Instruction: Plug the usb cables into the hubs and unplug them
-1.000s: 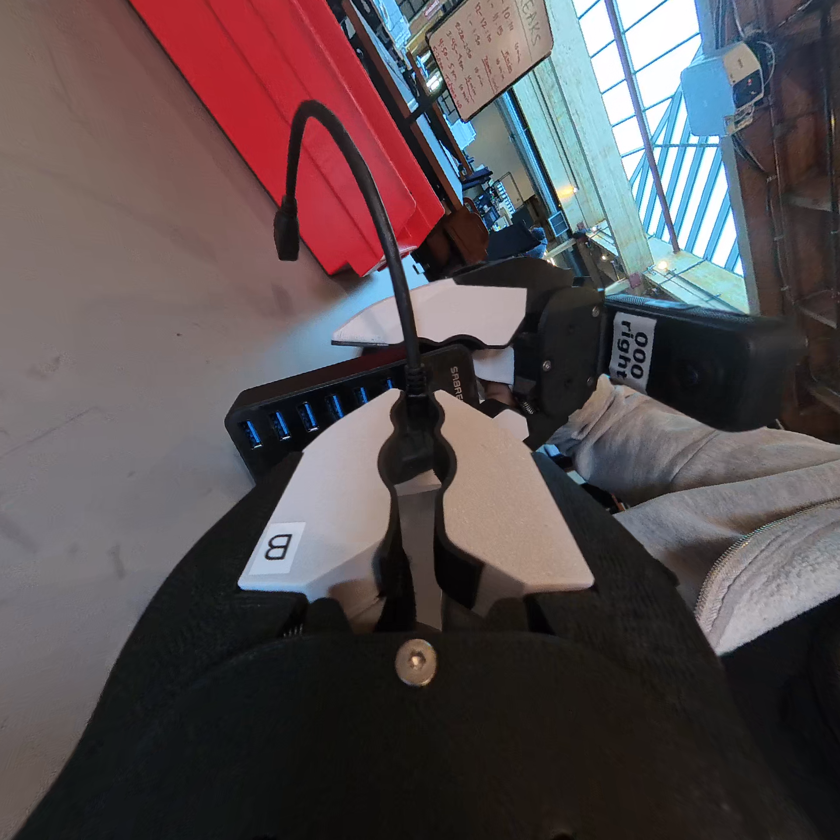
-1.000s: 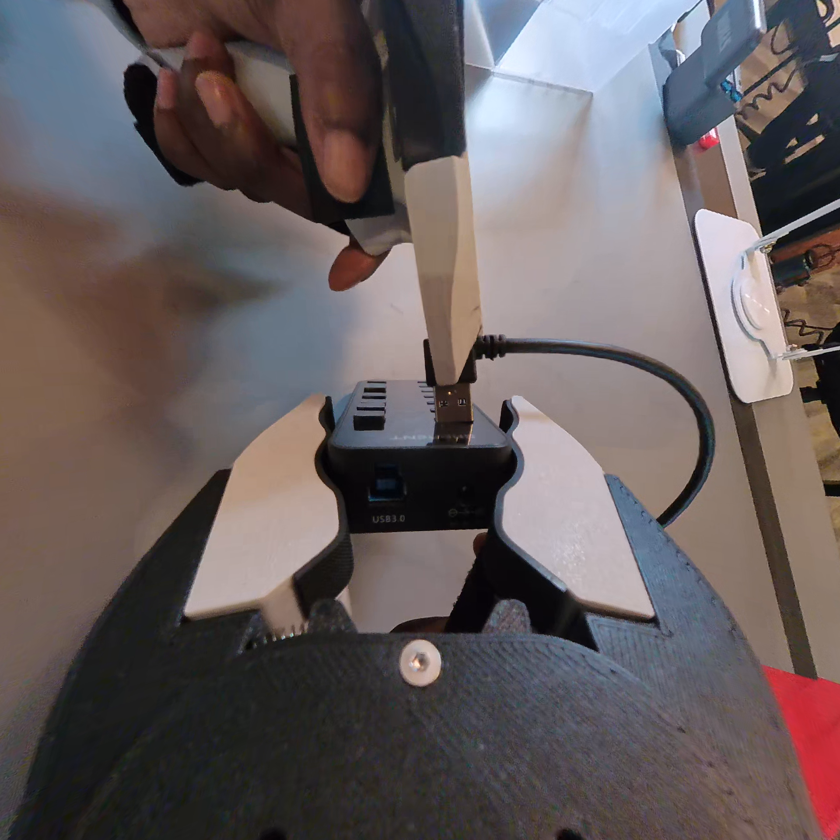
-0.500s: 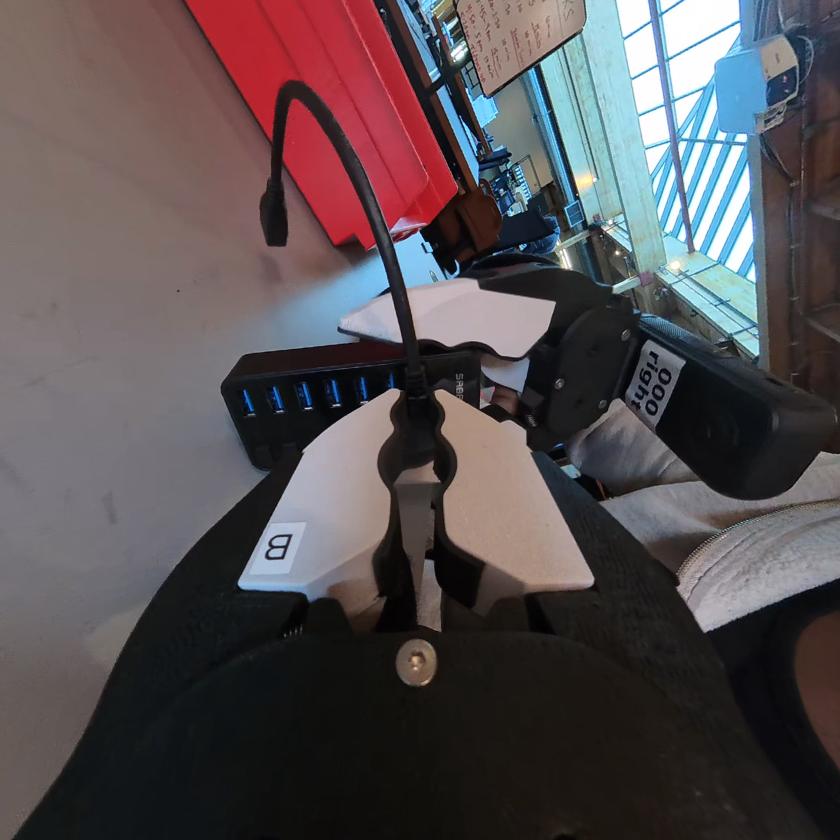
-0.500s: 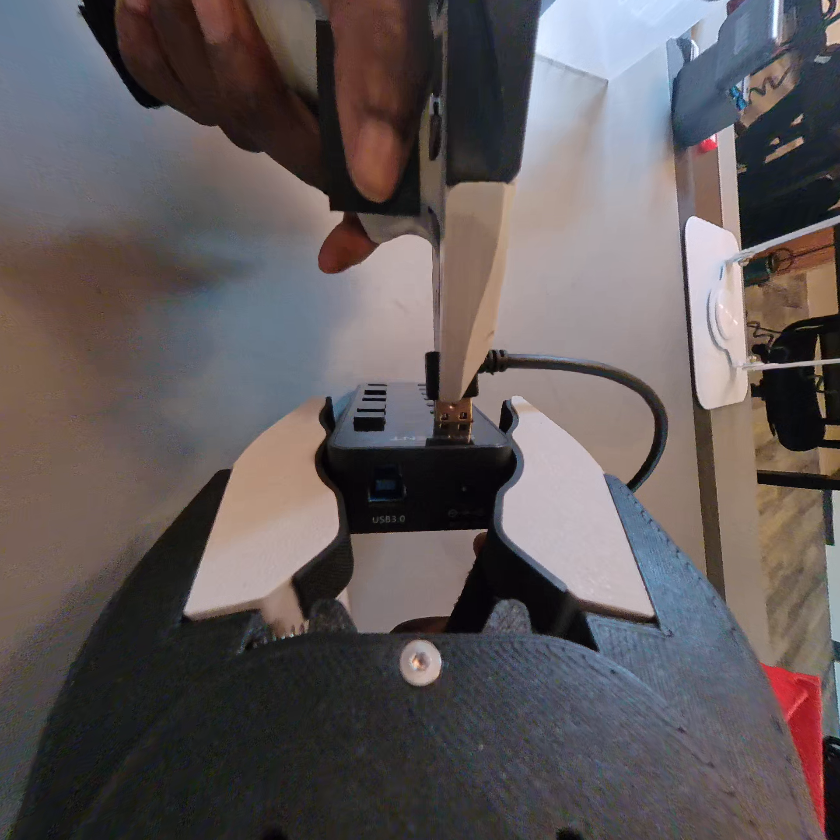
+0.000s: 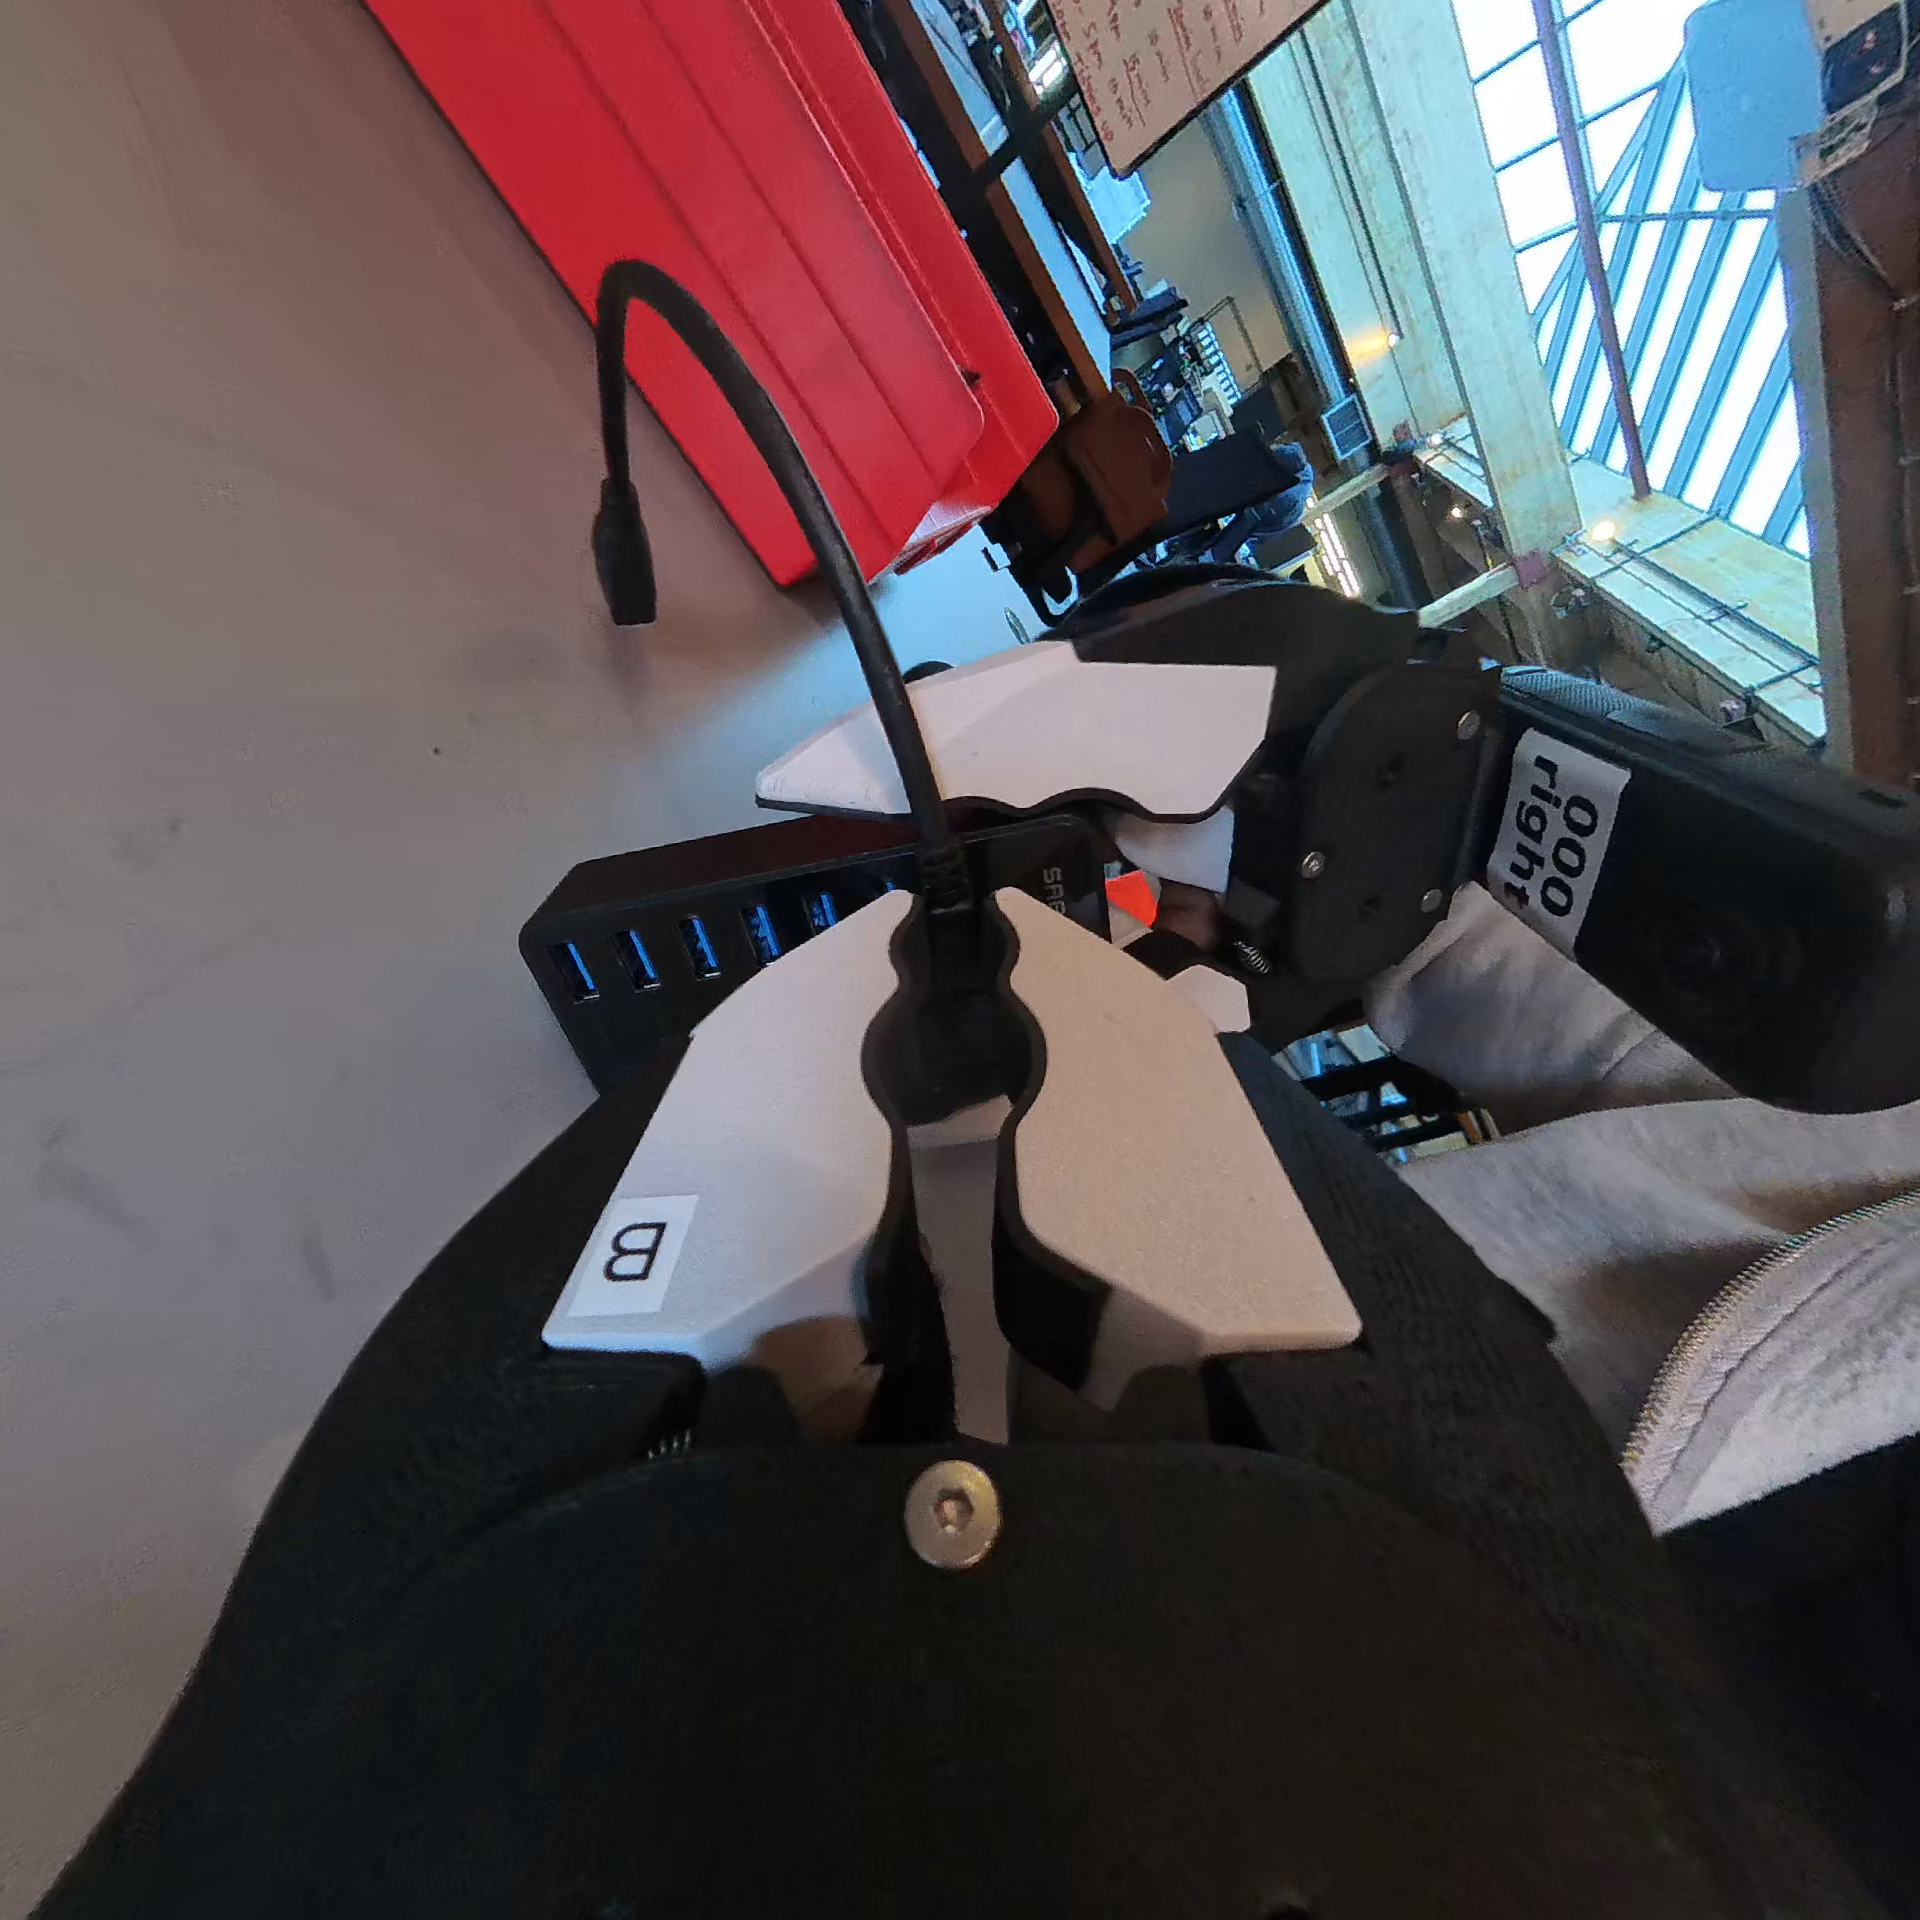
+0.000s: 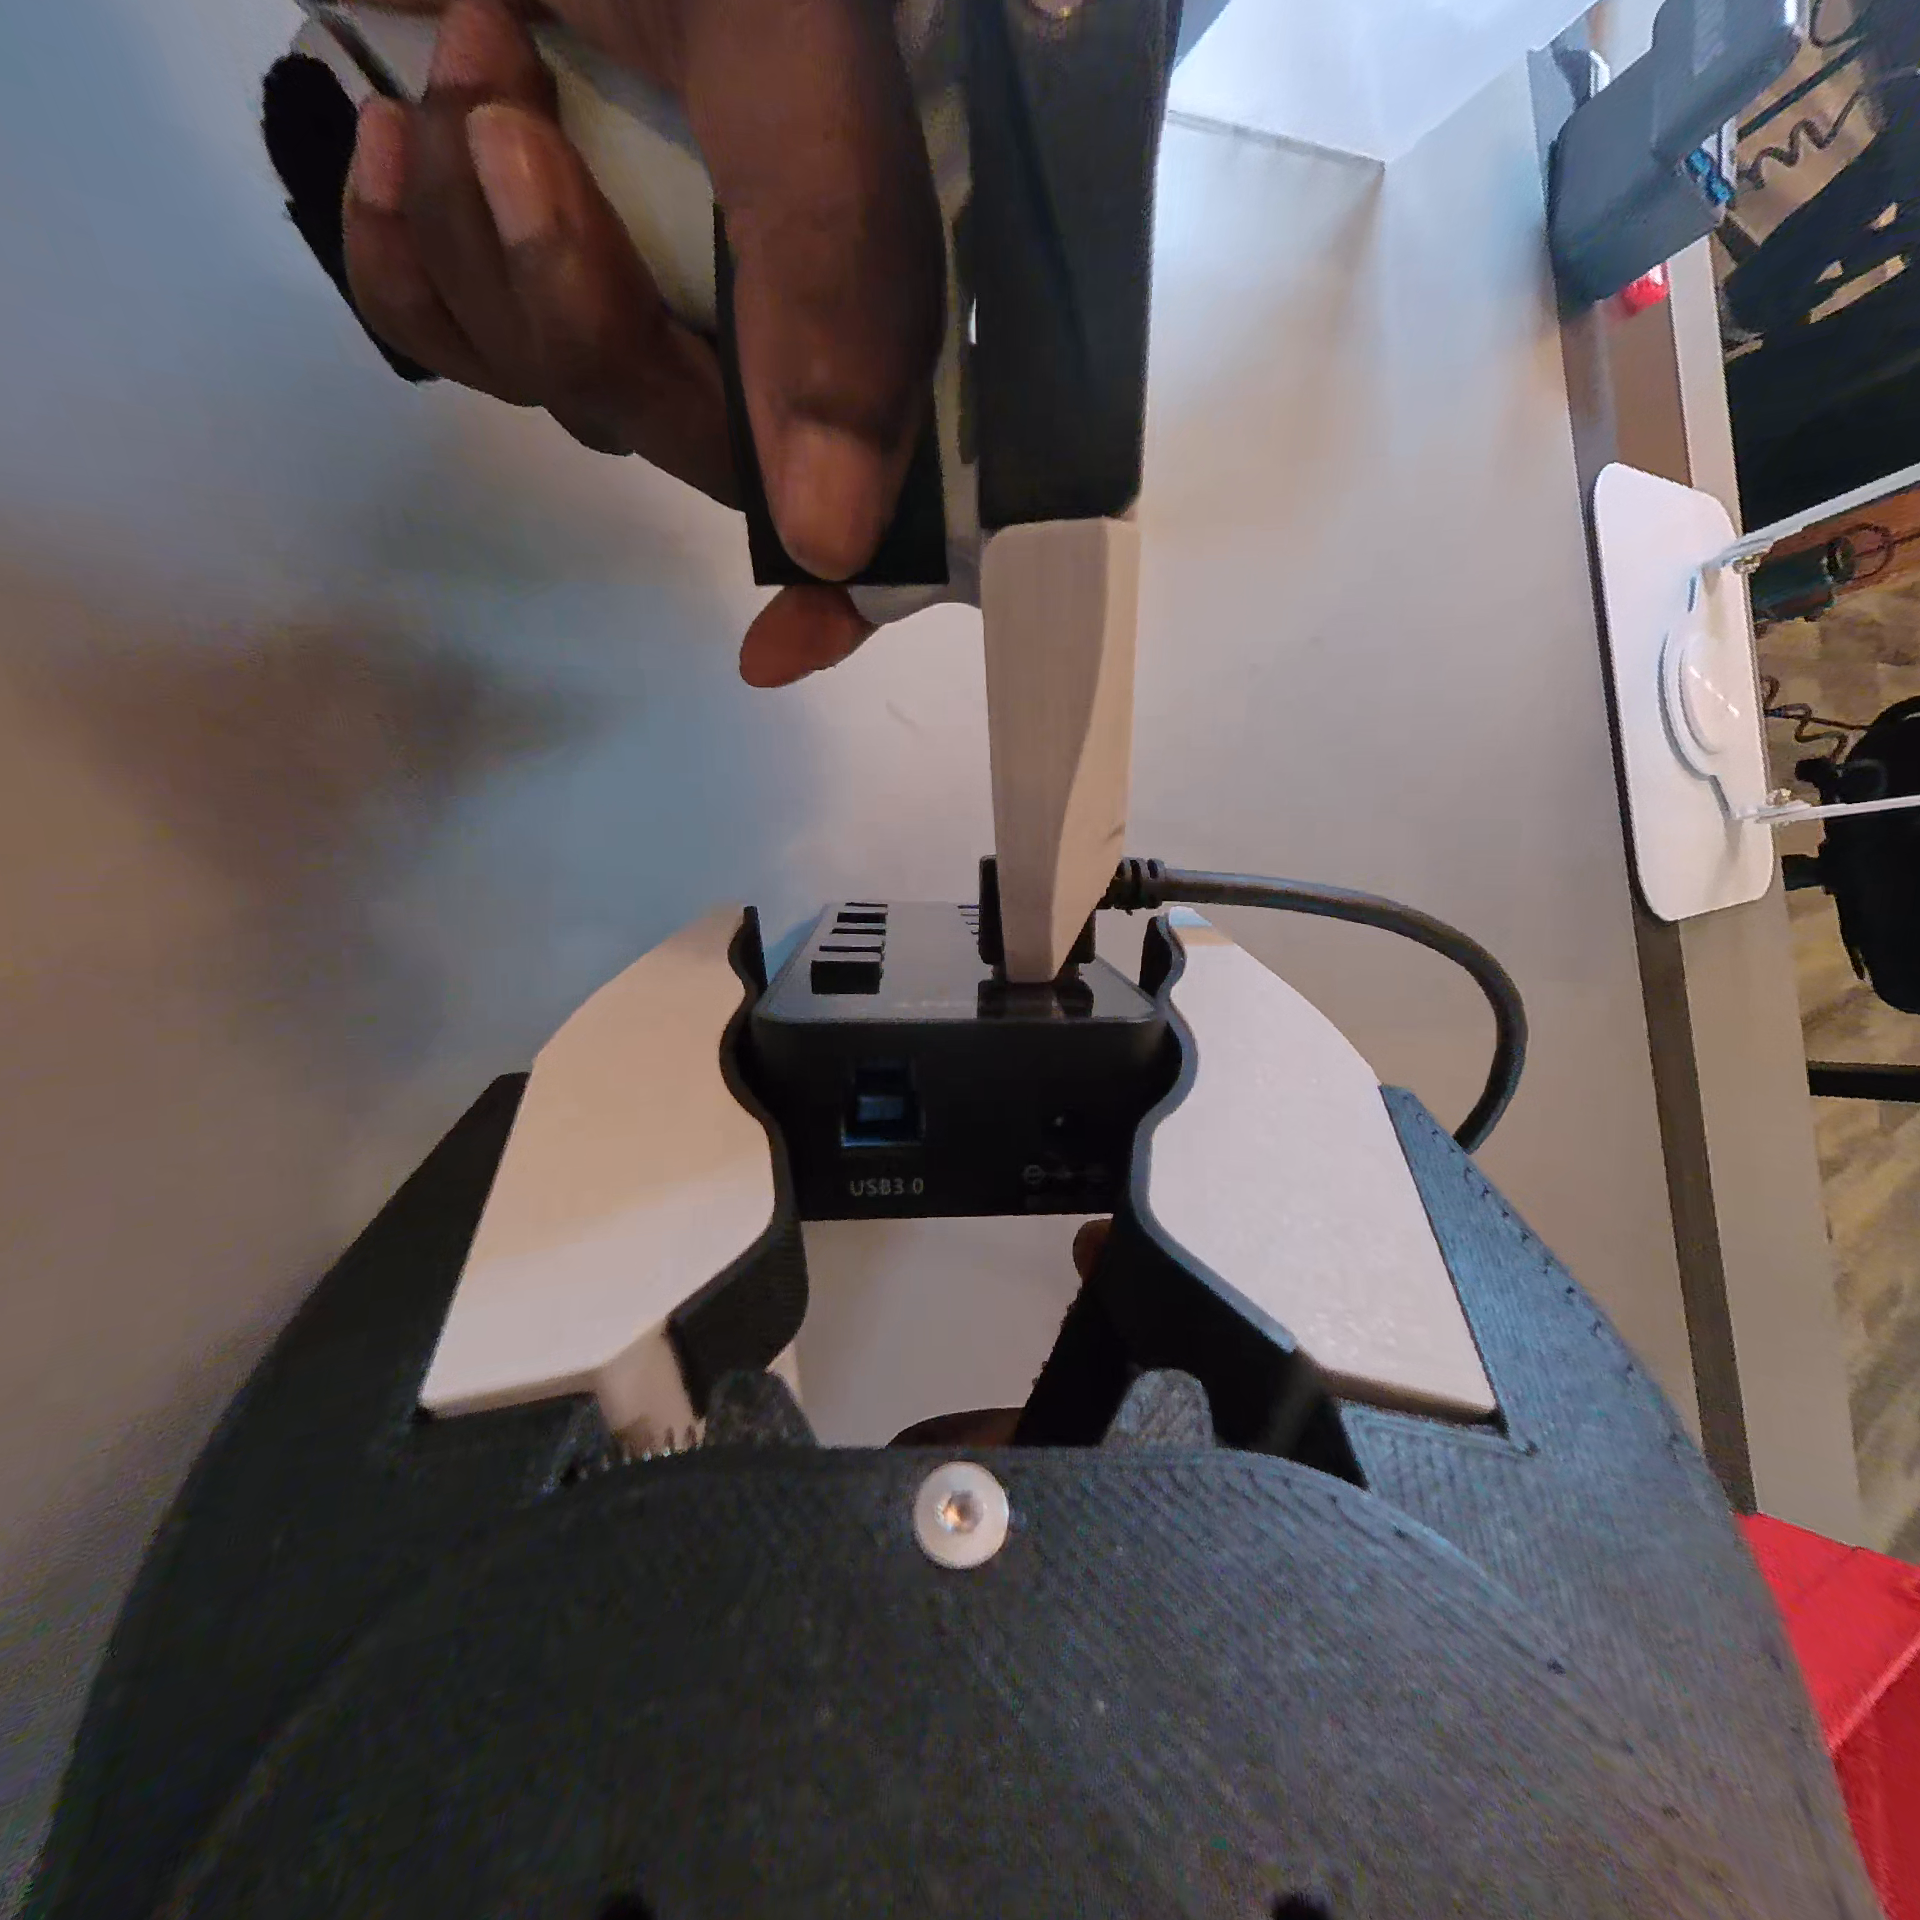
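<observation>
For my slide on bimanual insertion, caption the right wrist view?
Right gripper clamps the black USB hub while the left gripper presses a USB plug into its top port.

A red bin (image 5: 790,260) lies on the grey table (image 5: 260,727) at upper left. A white flat stand (image 6: 1673,707) sits at the right edge in the right wrist view.

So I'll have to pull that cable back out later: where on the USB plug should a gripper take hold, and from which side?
Grip the plug's black moulded body, not the thin cable. Come straight along the plug's axis onto the hub's port face, one finger on each flat side, as the left gripper does now. The cable leaves sideways in a curve, so pulling it would bend the joint.
</observation>
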Action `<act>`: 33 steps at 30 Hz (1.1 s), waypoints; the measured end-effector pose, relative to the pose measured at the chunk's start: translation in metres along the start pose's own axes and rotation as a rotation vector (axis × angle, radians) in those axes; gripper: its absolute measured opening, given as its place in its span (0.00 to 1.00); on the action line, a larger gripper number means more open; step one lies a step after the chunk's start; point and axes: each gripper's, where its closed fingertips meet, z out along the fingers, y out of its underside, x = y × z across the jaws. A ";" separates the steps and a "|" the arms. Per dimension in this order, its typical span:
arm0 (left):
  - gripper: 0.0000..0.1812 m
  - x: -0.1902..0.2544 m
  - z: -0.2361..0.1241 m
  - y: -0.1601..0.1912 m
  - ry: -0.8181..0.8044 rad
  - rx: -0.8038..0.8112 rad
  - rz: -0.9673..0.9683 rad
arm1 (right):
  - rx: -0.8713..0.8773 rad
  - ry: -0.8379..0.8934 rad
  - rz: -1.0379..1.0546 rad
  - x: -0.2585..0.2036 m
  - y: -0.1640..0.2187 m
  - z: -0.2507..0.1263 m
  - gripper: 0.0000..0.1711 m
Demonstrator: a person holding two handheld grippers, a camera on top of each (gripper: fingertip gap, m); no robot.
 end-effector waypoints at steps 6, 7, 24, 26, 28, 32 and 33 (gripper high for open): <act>0.17 0.008 -0.004 -0.006 0.051 0.036 0.143 | -0.032 0.067 -0.168 0.005 0.001 0.001 0.42; 0.20 0.014 -0.010 -0.015 0.051 0.094 0.228 | -0.041 0.117 -0.234 0.011 -0.001 0.000 0.42; 0.43 0.035 -0.120 -0.033 -0.260 0.737 0.846 | -0.233 0.587 0.628 0.189 0.142 -0.169 0.41; 0.43 0.038 -0.118 -0.033 -0.262 0.716 0.896 | -0.293 0.550 0.709 0.185 0.173 -0.159 0.41; 0.42 0.035 -0.112 -0.031 -0.282 0.687 0.934 | -0.343 0.477 0.779 0.176 0.195 -0.144 0.42; 0.42 0.031 -0.105 -0.027 -0.276 0.661 0.917 | -0.372 0.366 0.904 0.163 0.219 -0.120 0.42; 0.42 0.031 -0.106 -0.028 -0.274 0.672 0.905 | -0.382 0.356 0.914 0.162 0.223 -0.116 0.42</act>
